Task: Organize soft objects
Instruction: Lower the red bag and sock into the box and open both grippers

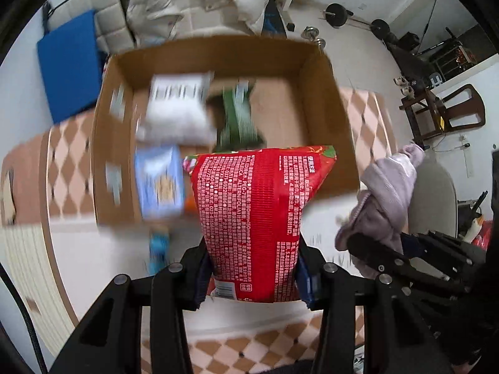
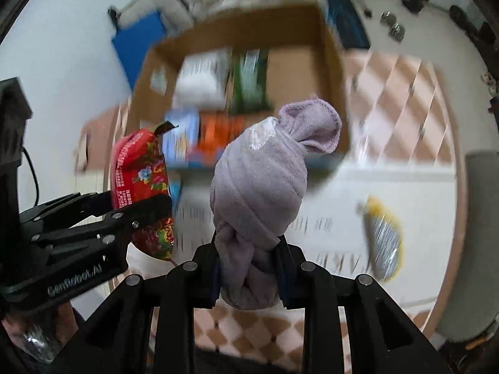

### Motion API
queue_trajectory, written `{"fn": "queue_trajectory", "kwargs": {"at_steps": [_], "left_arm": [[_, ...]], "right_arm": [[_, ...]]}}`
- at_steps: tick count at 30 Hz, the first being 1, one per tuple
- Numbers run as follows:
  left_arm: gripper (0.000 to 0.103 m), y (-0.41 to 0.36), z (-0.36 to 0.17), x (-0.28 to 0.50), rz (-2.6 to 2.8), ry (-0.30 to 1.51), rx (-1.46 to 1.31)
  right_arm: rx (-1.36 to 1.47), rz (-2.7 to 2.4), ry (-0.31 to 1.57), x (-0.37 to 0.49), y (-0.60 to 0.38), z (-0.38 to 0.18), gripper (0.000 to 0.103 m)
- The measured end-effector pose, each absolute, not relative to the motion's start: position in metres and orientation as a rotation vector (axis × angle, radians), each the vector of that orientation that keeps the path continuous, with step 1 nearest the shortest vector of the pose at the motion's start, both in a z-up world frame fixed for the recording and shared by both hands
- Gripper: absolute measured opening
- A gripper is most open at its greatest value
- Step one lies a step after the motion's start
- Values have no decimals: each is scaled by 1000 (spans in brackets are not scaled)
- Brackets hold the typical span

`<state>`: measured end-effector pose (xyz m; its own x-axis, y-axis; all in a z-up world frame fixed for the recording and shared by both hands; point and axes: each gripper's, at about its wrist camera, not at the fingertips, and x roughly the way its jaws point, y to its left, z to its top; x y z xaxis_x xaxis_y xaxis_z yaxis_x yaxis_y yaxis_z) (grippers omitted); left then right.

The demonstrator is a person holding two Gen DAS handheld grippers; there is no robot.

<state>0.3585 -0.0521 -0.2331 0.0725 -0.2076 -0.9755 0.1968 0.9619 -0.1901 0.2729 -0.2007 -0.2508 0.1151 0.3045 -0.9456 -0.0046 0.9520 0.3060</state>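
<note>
Left wrist view: my left claw [image 1: 252, 275] clamped on red packet [image 1: 254, 215], right claw [image 2: 248, 275] clamped on lilac cloth bundle [image 2: 260, 184], both carried near cardboard box [image 1: 327, 118]. Box already holds several packs; these two unplaced, yellow item [image 2: 385, 243] left outside.

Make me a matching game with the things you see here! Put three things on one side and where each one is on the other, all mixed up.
Things:
1. red packet
2. purple cloth bundle
3. green pack

Places:
A. inside the cardboard box
B. in the left tool
C. in the right tool

Pairs: 1-B, 2-C, 3-A
</note>
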Motion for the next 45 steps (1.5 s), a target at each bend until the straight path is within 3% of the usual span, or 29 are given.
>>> {"fn": "queue_trajectory", "kwargs": {"at_steps": [8,17,19,21,23,27,29,32,35,45], "left_arm": [[42,-79,-278,476,-340,1605,-13],[43,-101,-316,517,-376,1723,-46],[49,-101,-323,521,-366,1753,-74],[54,-100,-326,524,-362,1766,-94],[65,-101,-324,527,-341,1748,-73],[66,-96,-316,527,-330,1730,-64],[76,-92,-310,526,-314,1707,-43],[85,-85,-300,522,-281,1660,-10],[98,-74,-289,513,-247,1616,14],[100,-34,-263,467,-170,1502,0]], "right_arm": [[270,144,1443,400,-209,-267,30],[217,85,1521,493,-213,-309,30],[204,76,1555,502,-215,-317,37],[190,62,1579,508,-217,-324,72],[178,56,1568,509,-217,-322,75],[146,47,1561,510,-213,-317,76],[147,47,1564,510,-213,-316,78],[146,51,1566,506,-213,-312,99],[141,47,1563,498,-212,-305,100],[133,45,1535,449,-198,-294,103]]}}
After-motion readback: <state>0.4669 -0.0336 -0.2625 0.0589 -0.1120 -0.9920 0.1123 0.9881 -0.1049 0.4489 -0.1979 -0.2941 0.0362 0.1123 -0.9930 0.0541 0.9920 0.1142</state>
